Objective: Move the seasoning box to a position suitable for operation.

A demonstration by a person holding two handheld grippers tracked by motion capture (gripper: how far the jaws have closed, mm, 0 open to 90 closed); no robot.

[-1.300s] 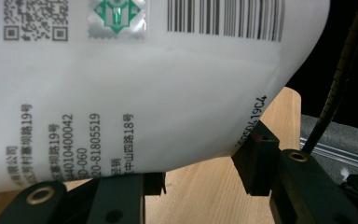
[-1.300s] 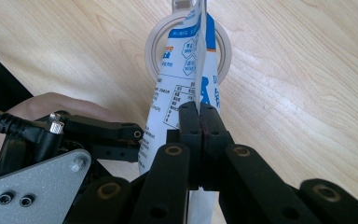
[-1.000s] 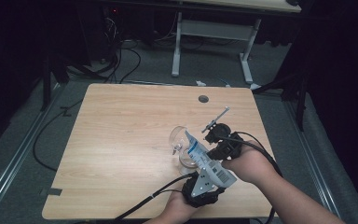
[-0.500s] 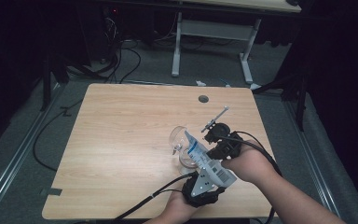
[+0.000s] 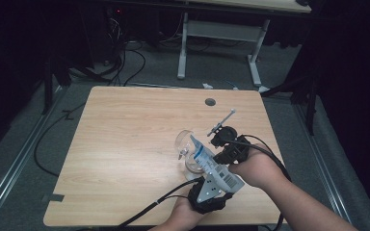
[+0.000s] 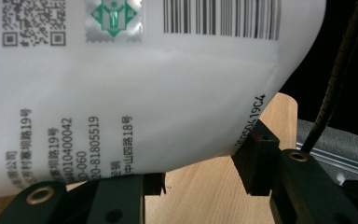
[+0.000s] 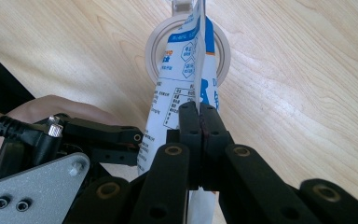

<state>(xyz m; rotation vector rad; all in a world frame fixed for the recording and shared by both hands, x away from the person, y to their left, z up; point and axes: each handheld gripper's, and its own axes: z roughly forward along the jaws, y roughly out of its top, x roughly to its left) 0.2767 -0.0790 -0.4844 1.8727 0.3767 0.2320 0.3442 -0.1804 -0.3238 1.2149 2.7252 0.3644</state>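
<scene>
High view, pouch: a white and blue pouch (image 5: 211,161) is held tilted above the wooden table (image 5: 125,144), its upper end over a clear glass (image 5: 187,149) that stands on the tabletop near the right front corner.
High view, left gripper: the left gripper (image 5: 211,185), carried by the hand at the bottom edge, sits at the pouch's lower end with its grey plate facing up.
High view, right gripper: the right gripper (image 5: 224,153) comes in from the right, just beside the pouch's upper half, with a thin rod sticking up and away from it.
Left gripper view, pouch: the pouch (image 6: 135,84) lies right in front of the camera, between the two black jaws; its printed back with a barcode and QR code faces the lens.
Left gripper view, grip: both jaws press against the bulging lower part of the pouch, so the left gripper (image 6: 198,163) is clamped on it.
Right gripper view, pouch: the pouch (image 7: 179,84) rises edge-on from between the jaws toward the glass's round rim (image 7: 156,46) beyond.
Right gripper view, grip: the right gripper (image 7: 199,116) has its jaws pressed together with the thin edge of the pouch pinched between them.
Right gripper view, left gripper: the left gripper (image 7: 116,140) reaches the pouch from the left, lower down.
</scene>
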